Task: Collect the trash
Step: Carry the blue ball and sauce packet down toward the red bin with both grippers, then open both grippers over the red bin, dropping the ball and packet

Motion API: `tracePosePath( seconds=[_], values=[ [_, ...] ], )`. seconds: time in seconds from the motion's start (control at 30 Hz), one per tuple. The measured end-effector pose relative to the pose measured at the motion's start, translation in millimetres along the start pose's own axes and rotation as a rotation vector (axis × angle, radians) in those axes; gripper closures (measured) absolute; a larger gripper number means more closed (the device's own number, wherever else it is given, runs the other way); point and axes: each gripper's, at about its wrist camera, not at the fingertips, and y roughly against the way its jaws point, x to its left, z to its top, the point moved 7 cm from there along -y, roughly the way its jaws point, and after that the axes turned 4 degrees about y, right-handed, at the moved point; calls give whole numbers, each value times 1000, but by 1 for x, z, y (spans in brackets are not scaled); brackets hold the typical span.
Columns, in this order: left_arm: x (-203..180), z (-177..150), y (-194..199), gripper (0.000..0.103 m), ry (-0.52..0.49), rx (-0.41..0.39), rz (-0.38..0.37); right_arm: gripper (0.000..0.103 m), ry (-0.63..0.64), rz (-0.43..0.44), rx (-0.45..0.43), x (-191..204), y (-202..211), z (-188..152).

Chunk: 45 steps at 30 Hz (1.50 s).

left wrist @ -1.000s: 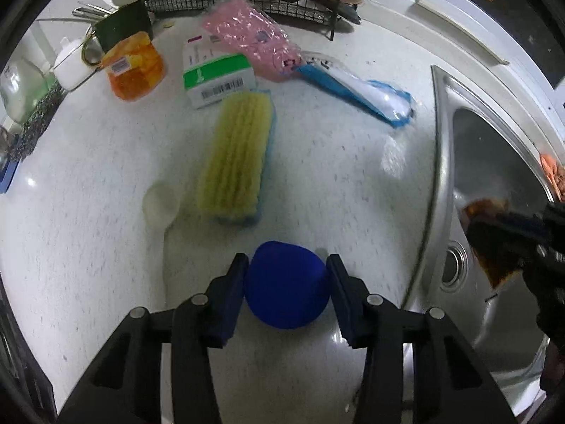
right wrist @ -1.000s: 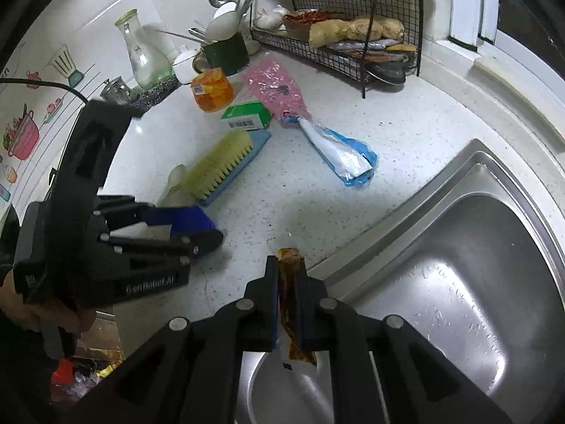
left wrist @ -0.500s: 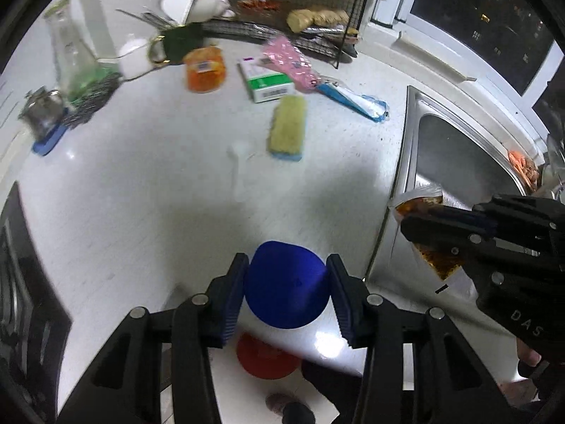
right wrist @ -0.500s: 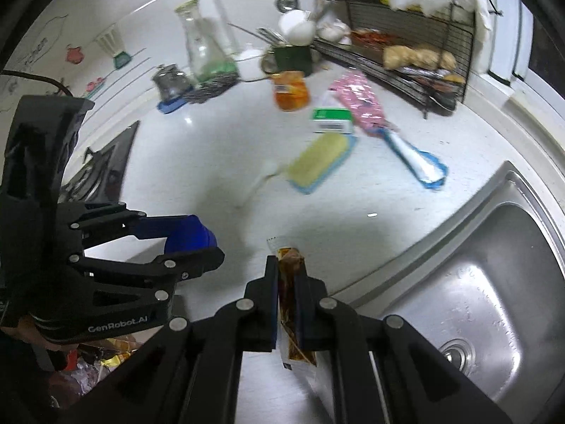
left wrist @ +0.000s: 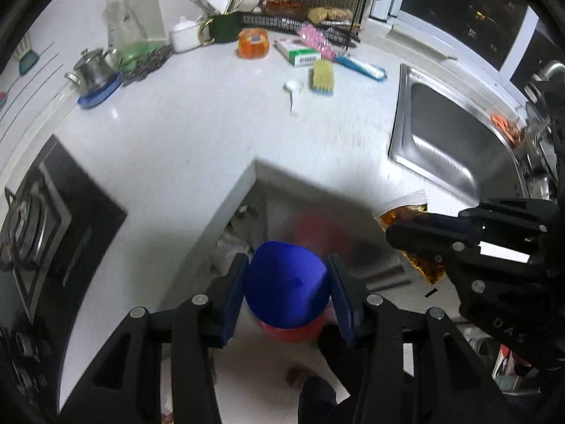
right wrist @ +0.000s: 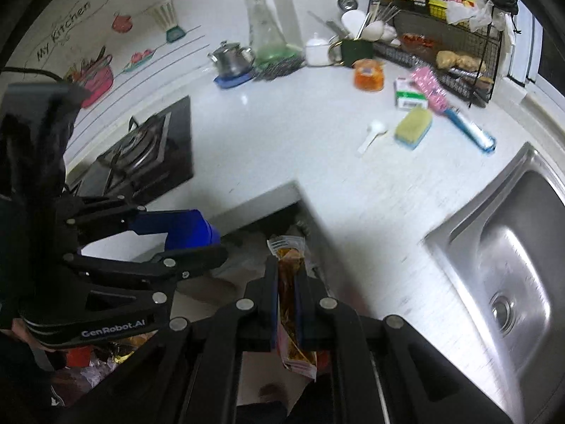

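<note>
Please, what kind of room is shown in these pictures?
Most likely a home kitchen: a steel sink set in a white counter, a gas stove, and a wire rack with food.

both hand-held grippers pulled back off the counter (left wrist: 197, 134), blue cup (left wrist: 287, 282) now above red bin (left wrist: 293, 332)

Red round bin (left wrist: 293, 332): I'm seeing it mostly hidden behind the blue plastic cup (left wrist: 286, 284).
Floor clutter (right wrist: 102, 353): I'm finding it blurring, unidentifiable.
</note>
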Motion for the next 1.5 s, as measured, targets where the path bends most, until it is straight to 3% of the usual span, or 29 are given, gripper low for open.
tracePosePath(
  seconds=[0.17,0.33,0.77,1.07,1.1,1.13,1.17,1.3,1.43,1.5],
  values=[
    [13,-39,-8,60,14,40,-11,97,5,10,37,28,-16,-27],
    [22,-83,-52,60,34,101,-34,97,3,16,81,39,-50,-61],
    [32,-189,-280,60,33,224,-85,96,-6,35,233,-17,-244,-187],
    [35,-221,-370,60,16,251,-96,96,19,35,298,-42,-352,-243],
    [34,-222,-373,52,18,252,-91,95,23,34,301,-43,-358,-245],
    [34,-223,-374,38,19,251,-90,91,26,40,310,-44,-366,-248],
    [34,-223,-374,33,20,248,-92,88,32,28,317,-44,-370,-249],
    [37,-224,-375,31,12,234,-101,63,40,11,314,-50,-368,-254],
    [45,-223,-365,30,24,232,-47,39,14,-14,305,-58,-357,-257],
    [45,-219,-347,29,31,221,-45,35,-1,-10,298,-57,-345,-253]
  ],
)
